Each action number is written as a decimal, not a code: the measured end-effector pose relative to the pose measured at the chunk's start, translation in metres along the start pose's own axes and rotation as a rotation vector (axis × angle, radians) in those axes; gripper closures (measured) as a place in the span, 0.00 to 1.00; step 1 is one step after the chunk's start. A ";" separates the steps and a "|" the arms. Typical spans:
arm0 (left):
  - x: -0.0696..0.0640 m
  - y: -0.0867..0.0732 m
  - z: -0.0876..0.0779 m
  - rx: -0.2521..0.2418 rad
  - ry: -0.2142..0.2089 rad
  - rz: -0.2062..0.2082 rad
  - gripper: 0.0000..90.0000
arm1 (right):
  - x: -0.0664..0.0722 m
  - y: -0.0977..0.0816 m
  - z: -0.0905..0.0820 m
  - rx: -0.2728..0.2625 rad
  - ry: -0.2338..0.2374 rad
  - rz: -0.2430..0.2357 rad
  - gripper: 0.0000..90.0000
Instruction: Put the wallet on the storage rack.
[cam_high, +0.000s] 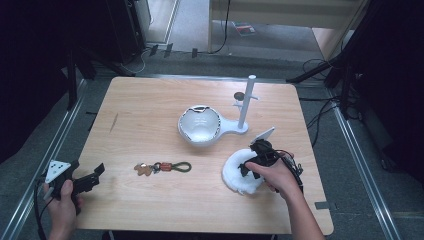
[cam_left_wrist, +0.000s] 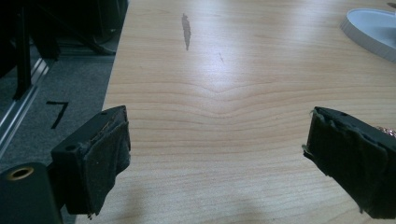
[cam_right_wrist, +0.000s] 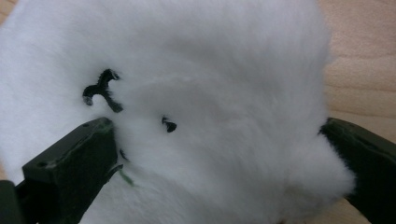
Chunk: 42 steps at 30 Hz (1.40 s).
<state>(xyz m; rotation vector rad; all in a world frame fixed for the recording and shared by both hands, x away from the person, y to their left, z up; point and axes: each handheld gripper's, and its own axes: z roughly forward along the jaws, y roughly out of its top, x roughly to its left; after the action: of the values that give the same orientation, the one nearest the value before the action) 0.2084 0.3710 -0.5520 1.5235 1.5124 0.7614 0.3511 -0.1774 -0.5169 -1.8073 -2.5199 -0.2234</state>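
Soft, light, squashy white fluffy toy (cam_right_wrist: 187, 93) sitting between wide-open right claw (cam_high: 252, 162), best pinched gently around its thick middle.

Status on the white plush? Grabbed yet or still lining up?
Done: right gripper is down over the white plush, which sits between its wide-open jaws in the right gripper view. In hand: nothing; the pads don't visibly squeeze the fur. Left: close and lift. Left gripper is open and idle at the table edge; keychain untouched.
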 end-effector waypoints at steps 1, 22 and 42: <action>0.000 0.000 0.000 0.003 0.000 0.002 0.08 | 0.002 -0.001 0.001 -0.006 -0.014 -0.002 0.00; 0.001 0.001 0.001 0.015 0.002 -0.005 0.08 | 0.001 -0.003 -0.020 -0.065 -0.034 -0.054 0.85; 0.001 0.001 0.001 0.012 -0.004 -0.012 0.08 | 0.042 0.007 -0.099 -0.146 -0.025 -0.186 0.90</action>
<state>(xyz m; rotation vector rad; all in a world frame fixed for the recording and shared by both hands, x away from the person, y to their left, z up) 0.2098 0.3723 -0.5521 1.5222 1.5244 0.7432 0.3381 -0.1491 -0.4138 -1.6277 -2.7575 -0.4031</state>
